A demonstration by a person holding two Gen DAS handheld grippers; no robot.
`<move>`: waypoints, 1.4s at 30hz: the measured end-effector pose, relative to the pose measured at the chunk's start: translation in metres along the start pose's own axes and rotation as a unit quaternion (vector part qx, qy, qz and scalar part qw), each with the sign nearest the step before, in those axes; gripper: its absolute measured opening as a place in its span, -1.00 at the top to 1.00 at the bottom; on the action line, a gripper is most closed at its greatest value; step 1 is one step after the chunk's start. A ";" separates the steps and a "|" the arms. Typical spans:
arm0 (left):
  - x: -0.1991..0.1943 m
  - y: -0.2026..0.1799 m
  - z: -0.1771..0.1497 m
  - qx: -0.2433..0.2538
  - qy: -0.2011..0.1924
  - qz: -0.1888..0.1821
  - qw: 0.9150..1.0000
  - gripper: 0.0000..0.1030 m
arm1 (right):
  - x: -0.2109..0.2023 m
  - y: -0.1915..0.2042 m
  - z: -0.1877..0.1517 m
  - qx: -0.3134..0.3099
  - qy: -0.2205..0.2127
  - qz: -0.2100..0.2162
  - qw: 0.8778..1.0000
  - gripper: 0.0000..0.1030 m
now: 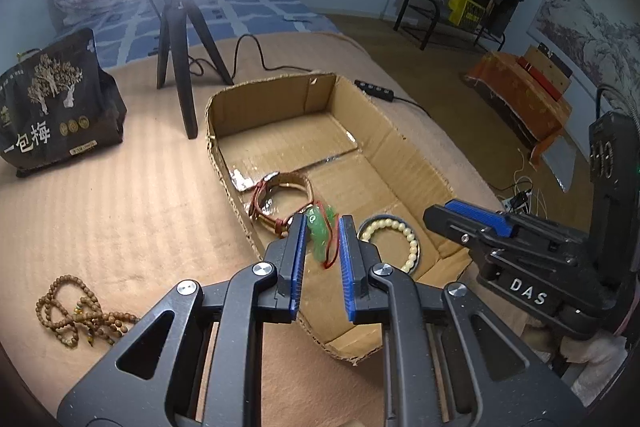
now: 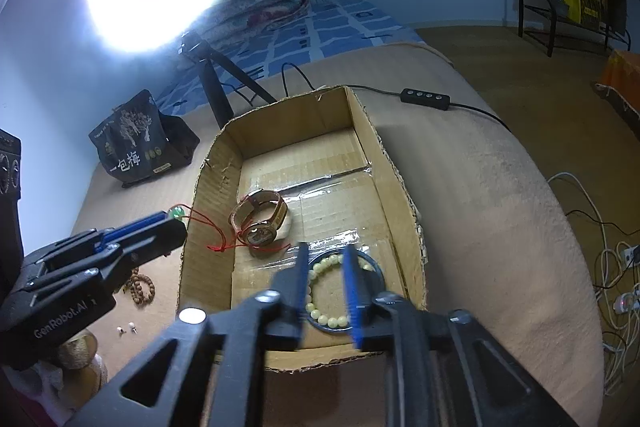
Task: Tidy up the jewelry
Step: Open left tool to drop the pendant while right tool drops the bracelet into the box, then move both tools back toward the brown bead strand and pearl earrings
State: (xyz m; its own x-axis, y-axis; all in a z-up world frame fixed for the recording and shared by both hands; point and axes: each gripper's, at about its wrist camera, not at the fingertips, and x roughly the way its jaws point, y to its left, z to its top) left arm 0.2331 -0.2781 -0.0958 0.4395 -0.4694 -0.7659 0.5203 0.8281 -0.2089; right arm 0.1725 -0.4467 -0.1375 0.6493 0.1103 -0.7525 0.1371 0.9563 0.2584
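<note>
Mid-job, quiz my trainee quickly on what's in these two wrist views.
1. True or false: the watch lies inside the cardboard box.
2. Which gripper holds the green pendant? A: left gripper. B: right gripper.
3. Fill in: the brown bead string lies ___ the box.
Key: 1 true; 2 A; 3 outside.
</note>
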 end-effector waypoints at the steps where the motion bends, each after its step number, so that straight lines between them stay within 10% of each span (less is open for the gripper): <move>1: 0.000 0.001 0.000 -0.001 0.001 0.001 1.000 0.72 | 0.000 0.000 0.000 0.001 0.000 -0.002 1.000 0.44; 4: -0.003 0.004 -0.001 -0.005 -0.002 0.003 1.000 0.23 | -0.003 0.000 0.000 0.001 -0.002 -0.010 1.000 0.33; 31: -0.111 0.042 -0.018 0.036 -0.070 0.087 0.993 0.23 | -0.072 0.047 0.003 -0.061 -0.073 -0.022 0.995 -0.68; 42: -0.168 0.099 -0.038 0.049 -0.087 0.138 0.985 0.23 | -0.094 0.101 -0.003 -0.131 -0.110 -0.002 0.985 -0.75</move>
State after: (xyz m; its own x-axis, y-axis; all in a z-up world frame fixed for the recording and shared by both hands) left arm 0.1827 -0.1060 -0.0114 0.6891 -0.2822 -0.6674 0.4269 0.9024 0.0592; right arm 0.1231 -0.3597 -0.0418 0.7995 0.0720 -0.5964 -0.0382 0.9969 0.0691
